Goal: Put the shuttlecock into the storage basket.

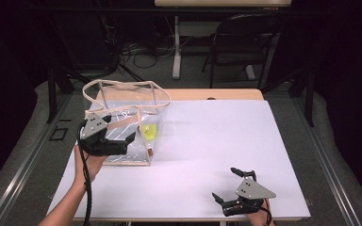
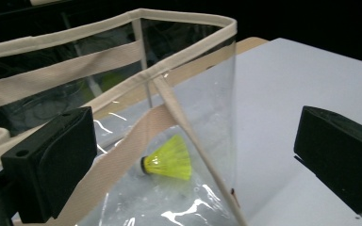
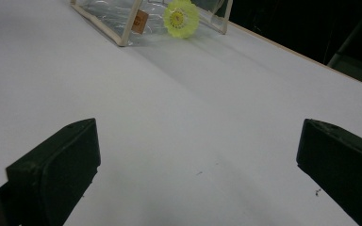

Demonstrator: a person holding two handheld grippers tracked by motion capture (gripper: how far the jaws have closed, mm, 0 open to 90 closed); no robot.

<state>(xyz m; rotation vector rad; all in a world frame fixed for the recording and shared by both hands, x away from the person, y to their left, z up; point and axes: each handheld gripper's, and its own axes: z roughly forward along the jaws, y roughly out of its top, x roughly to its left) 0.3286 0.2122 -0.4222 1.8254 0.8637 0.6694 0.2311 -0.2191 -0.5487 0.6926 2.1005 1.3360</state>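
Leftmost, the left gripper (image 1: 122, 141) hovers with jaws spread wide at the clear bag (image 1: 122, 101), inside which a yellow shuttlecock (image 1: 149, 131) lies. Over at the table's (image 1: 207, 141) near right edge, the right gripper (image 1: 231, 184) rests apart, jaws likewise wide and empty.

1 clear bag (image 1: 122, 117), 1 yellow shuttlecock (image 2: 168, 159), 2 grippers, maybe 1 chair (image 1: 242, 42)
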